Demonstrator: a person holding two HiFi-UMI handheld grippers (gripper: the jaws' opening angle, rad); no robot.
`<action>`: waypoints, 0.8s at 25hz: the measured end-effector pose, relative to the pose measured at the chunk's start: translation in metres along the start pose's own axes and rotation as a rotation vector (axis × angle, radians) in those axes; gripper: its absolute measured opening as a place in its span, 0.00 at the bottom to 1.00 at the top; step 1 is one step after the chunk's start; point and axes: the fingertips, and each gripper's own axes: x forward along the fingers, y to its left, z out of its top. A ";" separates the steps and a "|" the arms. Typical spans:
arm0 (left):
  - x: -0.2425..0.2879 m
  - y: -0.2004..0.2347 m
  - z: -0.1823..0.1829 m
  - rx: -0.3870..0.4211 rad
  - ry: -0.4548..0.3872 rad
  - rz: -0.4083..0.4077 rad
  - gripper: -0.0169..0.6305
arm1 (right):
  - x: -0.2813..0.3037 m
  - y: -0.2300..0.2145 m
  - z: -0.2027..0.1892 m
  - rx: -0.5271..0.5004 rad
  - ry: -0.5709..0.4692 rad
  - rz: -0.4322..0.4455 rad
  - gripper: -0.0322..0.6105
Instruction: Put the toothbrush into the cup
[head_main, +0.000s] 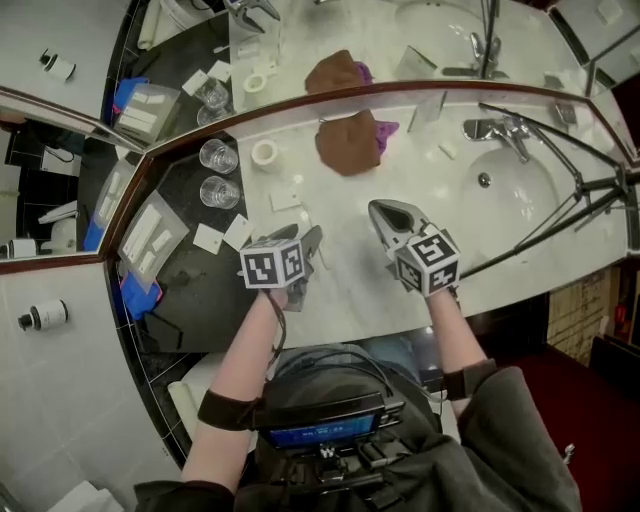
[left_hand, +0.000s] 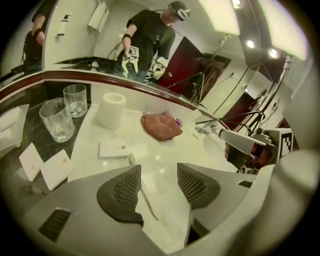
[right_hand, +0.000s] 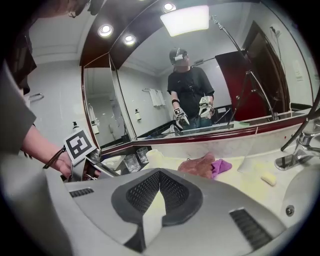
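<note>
- The left gripper (head_main: 314, 242) sits in the lower middle of the head view, tipped down at the white marble counter (head_main: 360, 290). Its jaws are spread wide and pinch nothing.
- In the left gripper view a thin pale stick (left_hand: 148, 205) lies flat on the counter under the gap between those jaws. I take it for the toothbrush, perhaps in a wrapper, but it is too faint to be sure.
- The right gripper (head_main: 381, 211) hovers just to the right, with its jaws pressed together and nothing between them.
- Two clear drinking glasses (head_main: 218, 156) stand on the dark tray at the left of the head view, with a short white cylinder (head_main: 264, 152) just beside them. Any of the three could be the cup, and I cannot tell which. All are well apart from the stick, and I see nothing inside them.
- A crumpled brown cloth (head_main: 348, 140) lies further up the counter, clear of the work.
- By my reckoning the task is barely started. The toothbrush is not yet gripped; picking it up, carrying it to the upper left and dropping it in the cup all remain.
</note>
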 end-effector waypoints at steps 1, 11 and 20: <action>0.008 0.003 -0.002 -0.020 0.009 0.022 0.38 | 0.002 -0.003 -0.002 0.000 0.003 0.003 0.08; 0.061 0.029 -0.009 -0.148 0.069 0.203 0.38 | 0.013 -0.034 -0.014 0.013 0.024 0.041 0.08; 0.084 0.044 -0.019 -0.189 0.134 0.282 0.38 | 0.013 -0.047 -0.014 0.032 0.025 0.053 0.08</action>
